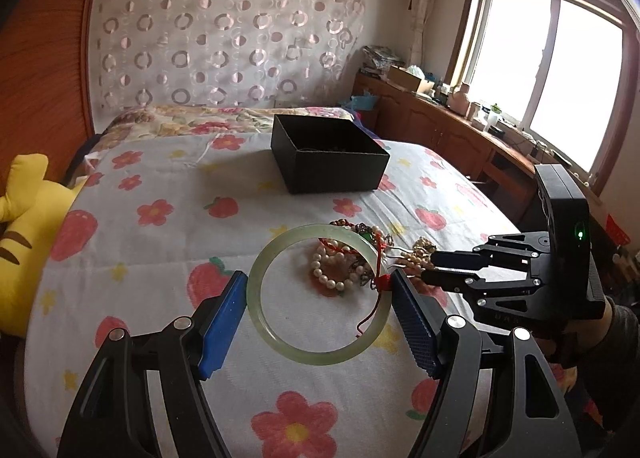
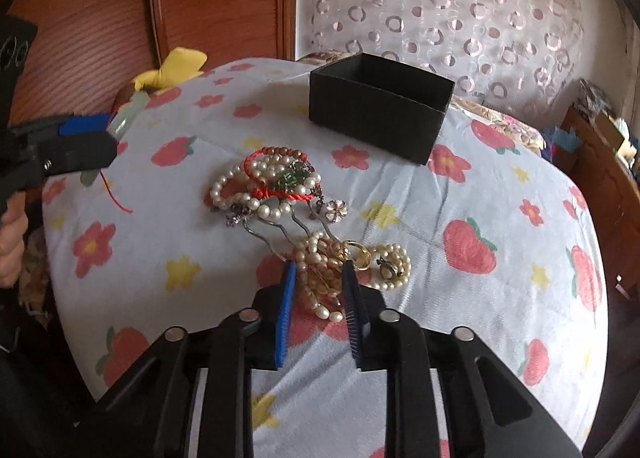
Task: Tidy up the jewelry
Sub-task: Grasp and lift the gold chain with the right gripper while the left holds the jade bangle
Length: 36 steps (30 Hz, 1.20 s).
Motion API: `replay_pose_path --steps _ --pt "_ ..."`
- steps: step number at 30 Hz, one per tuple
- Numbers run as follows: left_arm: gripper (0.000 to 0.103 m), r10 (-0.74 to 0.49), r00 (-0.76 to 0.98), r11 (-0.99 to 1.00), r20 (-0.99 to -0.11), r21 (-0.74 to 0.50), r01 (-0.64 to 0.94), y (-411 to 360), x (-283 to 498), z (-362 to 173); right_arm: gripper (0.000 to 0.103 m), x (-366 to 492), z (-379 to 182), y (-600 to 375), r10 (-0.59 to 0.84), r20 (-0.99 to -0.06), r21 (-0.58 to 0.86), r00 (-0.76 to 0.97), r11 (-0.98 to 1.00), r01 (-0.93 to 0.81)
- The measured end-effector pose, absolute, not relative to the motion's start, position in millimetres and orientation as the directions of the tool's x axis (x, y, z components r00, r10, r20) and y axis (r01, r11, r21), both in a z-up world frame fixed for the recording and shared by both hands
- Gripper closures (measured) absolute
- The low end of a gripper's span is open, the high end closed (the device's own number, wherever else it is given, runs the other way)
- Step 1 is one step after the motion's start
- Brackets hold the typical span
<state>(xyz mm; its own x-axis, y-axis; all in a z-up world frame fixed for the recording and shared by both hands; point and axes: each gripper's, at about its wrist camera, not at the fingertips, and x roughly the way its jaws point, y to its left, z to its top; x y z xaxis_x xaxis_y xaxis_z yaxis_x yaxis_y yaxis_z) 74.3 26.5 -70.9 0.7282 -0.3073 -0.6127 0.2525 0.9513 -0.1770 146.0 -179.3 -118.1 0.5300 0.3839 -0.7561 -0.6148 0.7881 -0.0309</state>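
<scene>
**Bangle lifted, pearls pinched, most of the pile still on the bed**

We judge the sorting barely begun. Our left tool (image 1: 320,294) holds the pale green jade bangle (image 1: 318,294) across its width, a blue pad (image 1: 222,322) on either side, with a red cord (image 1: 374,298) trailing from the ring. It seems raised off the bedspread (image 1: 160,258), though the left wrist view alone does not settle that. Our right tool (image 2: 320,298) has narrowed onto the cream pearl strand (image 2: 320,270) at the near end of the pile, its pads pressing the beads from both sides; the strand lies on the bed.

The black box (image 2: 380,114) stands open at the far side of the bed, well apart from the jewelry. Something small may lie inside, but its interior is too dark for us to tell.

Left on the bed are the white pearl bracelet (image 2: 236,190), the red cord bracelet (image 2: 280,194), the flower hairpin (image 2: 334,210) and a gold ring (image 2: 358,254) beside the strand. All must still go into the box, as must both held pieces.
</scene>
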Motion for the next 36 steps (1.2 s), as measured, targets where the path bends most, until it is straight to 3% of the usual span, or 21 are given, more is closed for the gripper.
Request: replay_pose_path --steps 3,36 --pt "0.034 -0.307 0.728 0.951 -0.613 -0.173 0.256 25.5 72.3 -69.9 0.097 147.8 -117.3 -184.0 0.397 -0.760 -0.015 0.515 0.781 -0.624" --pt "0.034 -0.310 0.747 0.950 -0.588 -0.151 0.275 7.5 82.3 -49.0 0.097 154.5 50.8 -240.1 0.393 -0.456 -0.160 0.799 0.847 -0.508"
